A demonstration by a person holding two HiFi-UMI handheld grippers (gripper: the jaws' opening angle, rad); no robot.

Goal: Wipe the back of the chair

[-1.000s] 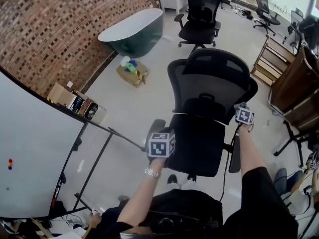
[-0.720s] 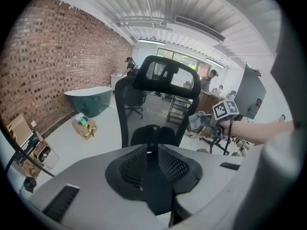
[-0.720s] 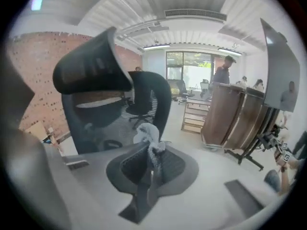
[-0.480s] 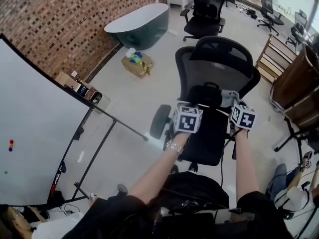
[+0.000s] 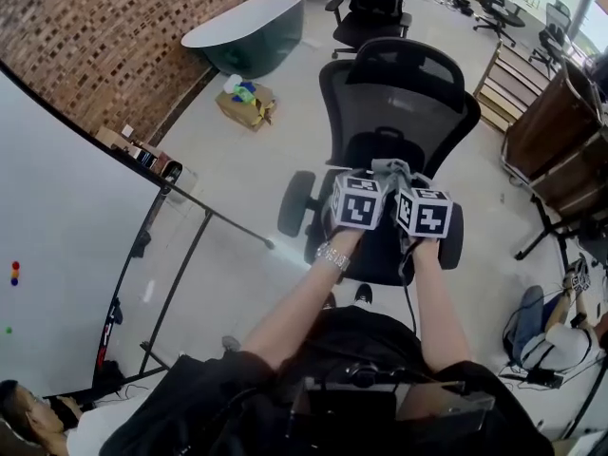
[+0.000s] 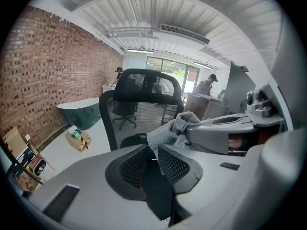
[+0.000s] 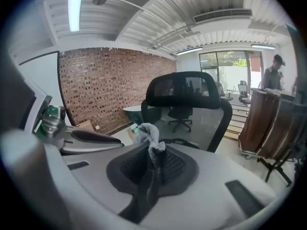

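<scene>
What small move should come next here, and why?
Probably push the right hand-held gripper forward until its grey cloth meets the chair back: its jaws are shut on the cloth, which is short of the mesh, while the left hand-held gripper is open.

Open-plan office: mesh swivel chairs (image 5: 399, 103), a whiteboard (image 5: 66, 226) on a stand, brick wall (image 5: 95, 27), strip-lit ceiling (image 7: 144, 13).

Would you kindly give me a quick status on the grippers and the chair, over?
Right gripper shut on grey cloth. Left gripper open, beside the cloth. Chair back ahead, cloth not on it. Nothing in between.
</scene>
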